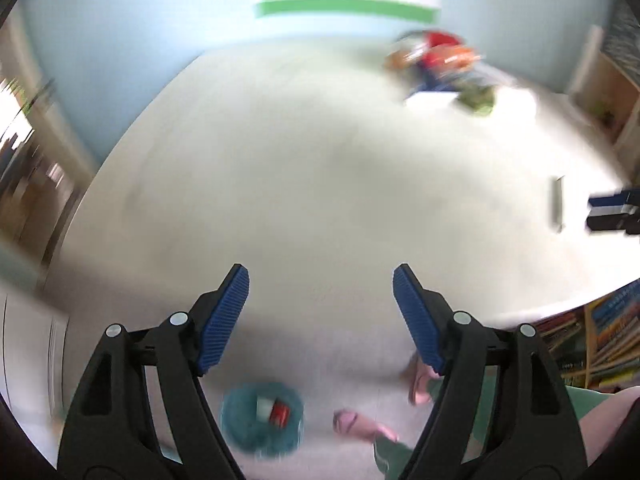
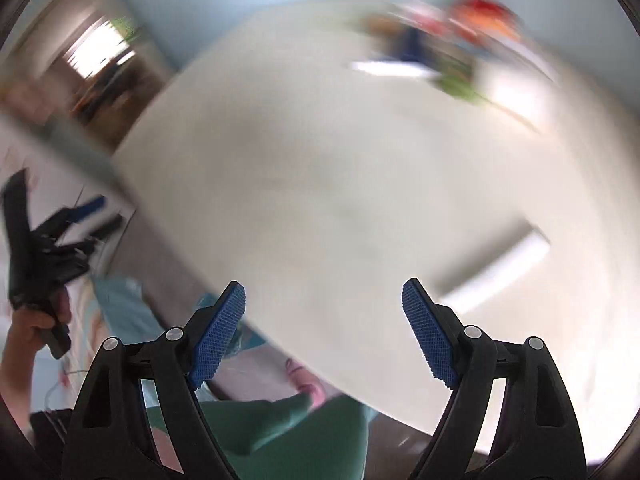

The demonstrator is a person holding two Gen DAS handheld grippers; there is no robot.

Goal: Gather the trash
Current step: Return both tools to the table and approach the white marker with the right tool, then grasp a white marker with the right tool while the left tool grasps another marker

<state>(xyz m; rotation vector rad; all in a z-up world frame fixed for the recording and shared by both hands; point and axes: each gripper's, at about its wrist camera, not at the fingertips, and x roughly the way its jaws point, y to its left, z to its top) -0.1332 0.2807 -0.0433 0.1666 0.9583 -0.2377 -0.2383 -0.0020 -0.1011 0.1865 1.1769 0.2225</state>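
Observation:
Both views are motion-blurred. My left gripper (image 1: 322, 284) hangs open and empty high over a white table (image 1: 300, 184). A pile of colourful wrappers (image 1: 438, 64) lies at the table's far right. On the floor below stands a teal bin (image 1: 262, 420) with a red and white item inside. My right gripper (image 2: 324, 292) is also open and empty above the table (image 2: 320, 168), with the wrapper pile (image 2: 460, 36) far ahead. Each gripper shows in the other's view: the right gripper (image 1: 594, 213) at the right edge, the left gripper (image 2: 102, 214) at the left in a hand.
A pale flat strip (image 2: 500, 268) lies on the table near its right side, also the strip (image 1: 557, 204). The person's bare feet (image 1: 356, 426) and green trousers (image 2: 280, 420) are below the table edge. Bookshelves (image 1: 600, 340) stand at the right.

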